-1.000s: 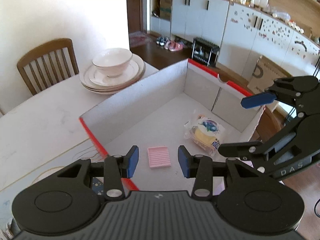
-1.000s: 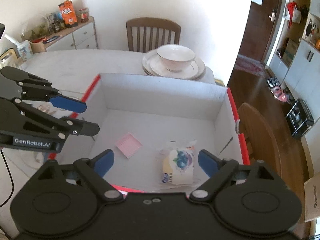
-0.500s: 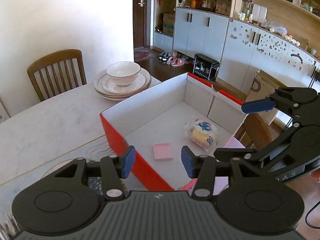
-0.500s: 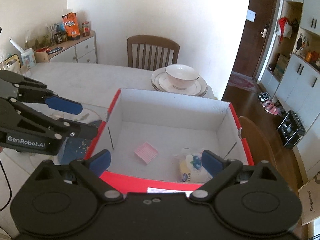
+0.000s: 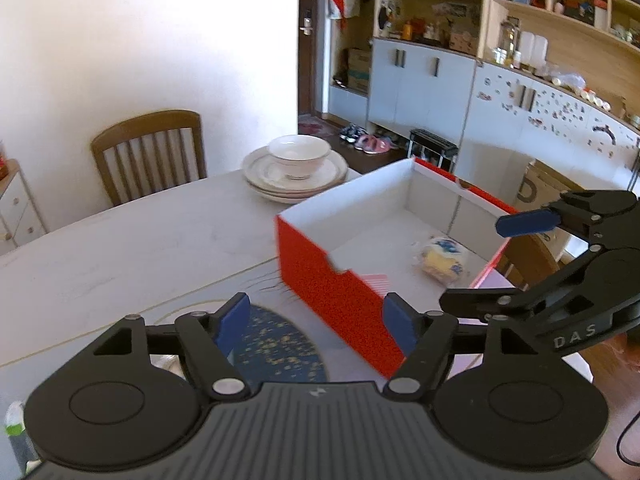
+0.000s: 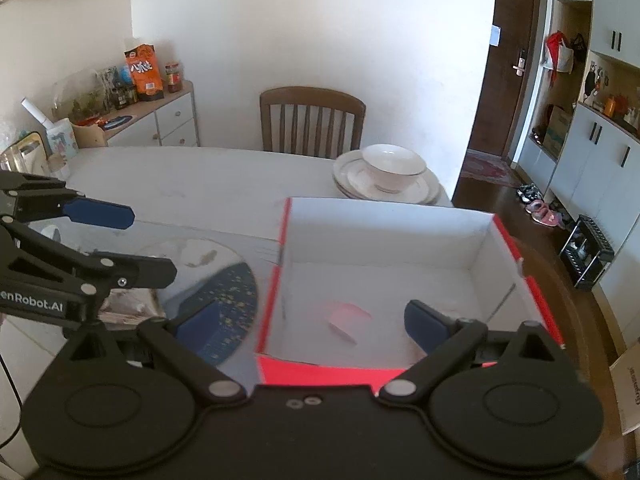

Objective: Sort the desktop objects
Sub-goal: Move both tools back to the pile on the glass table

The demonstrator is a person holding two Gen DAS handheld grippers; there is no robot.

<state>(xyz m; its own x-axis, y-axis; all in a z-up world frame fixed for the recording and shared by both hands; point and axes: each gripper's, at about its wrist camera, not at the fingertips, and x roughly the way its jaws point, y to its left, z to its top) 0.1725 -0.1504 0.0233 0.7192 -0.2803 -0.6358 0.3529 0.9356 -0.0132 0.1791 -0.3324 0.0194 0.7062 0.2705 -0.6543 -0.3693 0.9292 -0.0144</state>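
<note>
A red cardboard box (image 5: 332, 284) with a white inside stands on the table; it also shows in the right wrist view (image 6: 276, 280). Inside lie a pink flat pad (image 6: 347, 317) and a wrapped snack packet (image 5: 439, 258). My left gripper (image 5: 314, 322) is open and empty, above the box's near left corner. My right gripper (image 6: 312, 320) is open and empty, above the box's near edge. The right gripper also shows in the left wrist view (image 5: 528, 264), and the left gripper shows in the right wrist view (image 6: 104, 240).
A dark blue speckled mat (image 5: 276, 352) lies left of the box under a clear cover. A bowl on stacked plates (image 5: 296, 168) sits at the table's far edge. A wooden chair (image 5: 150, 152) stands behind the table. A sideboard with jars (image 6: 132, 108) is far left.
Both grippers have pulled back and up from inside the box to its near edge. The left gripper's fingers have spread wider. The pink pad and the packet stay in the box.
</note>
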